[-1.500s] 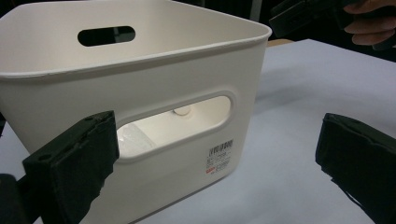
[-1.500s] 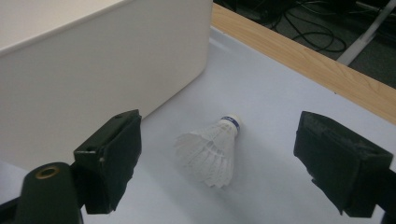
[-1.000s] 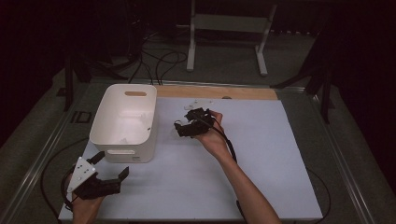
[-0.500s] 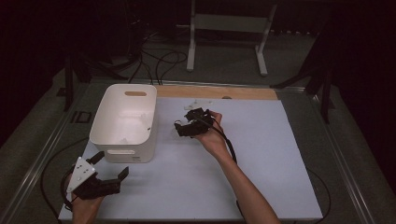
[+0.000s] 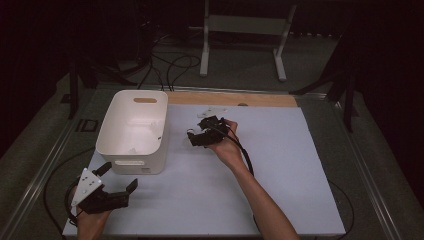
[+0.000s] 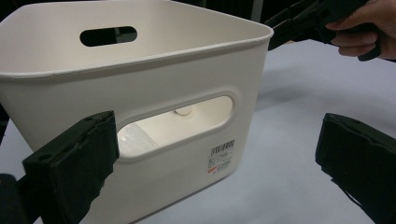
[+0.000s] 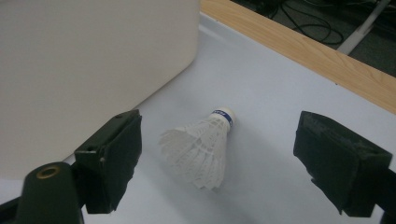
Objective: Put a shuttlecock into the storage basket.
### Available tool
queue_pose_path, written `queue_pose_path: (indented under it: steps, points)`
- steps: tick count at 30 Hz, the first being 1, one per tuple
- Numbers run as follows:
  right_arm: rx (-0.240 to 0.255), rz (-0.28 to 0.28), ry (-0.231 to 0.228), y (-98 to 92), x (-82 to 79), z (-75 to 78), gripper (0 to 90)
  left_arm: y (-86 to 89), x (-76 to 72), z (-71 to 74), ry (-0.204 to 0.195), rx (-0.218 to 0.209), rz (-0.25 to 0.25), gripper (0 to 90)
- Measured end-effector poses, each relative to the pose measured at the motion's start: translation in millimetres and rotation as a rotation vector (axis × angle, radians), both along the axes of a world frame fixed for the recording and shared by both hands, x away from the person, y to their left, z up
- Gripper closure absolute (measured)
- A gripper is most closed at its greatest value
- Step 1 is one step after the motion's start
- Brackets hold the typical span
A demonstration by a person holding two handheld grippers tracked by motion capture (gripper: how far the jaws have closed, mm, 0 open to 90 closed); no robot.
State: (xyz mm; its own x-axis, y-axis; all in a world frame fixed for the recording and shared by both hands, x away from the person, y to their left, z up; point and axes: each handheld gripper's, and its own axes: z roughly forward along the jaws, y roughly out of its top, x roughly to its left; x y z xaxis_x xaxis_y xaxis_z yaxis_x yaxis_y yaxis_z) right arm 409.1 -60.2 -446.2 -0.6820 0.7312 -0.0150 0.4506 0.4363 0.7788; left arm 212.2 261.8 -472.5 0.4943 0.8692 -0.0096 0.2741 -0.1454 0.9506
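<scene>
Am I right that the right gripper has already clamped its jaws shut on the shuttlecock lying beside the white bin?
Not quite. The right gripper view shows the right gripper open, its jaws spread wide on either side of the shuttlecock, not touching it. The shuttlecock does lie on its side on the table beside the white bin.

1. The left gripper is held low at the near left, jaws spread wide, the grey plate uppermost.
2. The right gripper is held forward on an extended forearm, jaws likewise spread.

white shuttlecock lying on its side
</scene>
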Motion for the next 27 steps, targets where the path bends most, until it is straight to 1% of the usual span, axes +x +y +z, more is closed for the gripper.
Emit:
queue_pose_path:
  steps: [27]
  points:
    - [-0.025,-0.006,0.029,0.5,5.2,-13.3,15.7,-0.5,0.3,-0.3,0.002,0.000,-0.003,0.0]
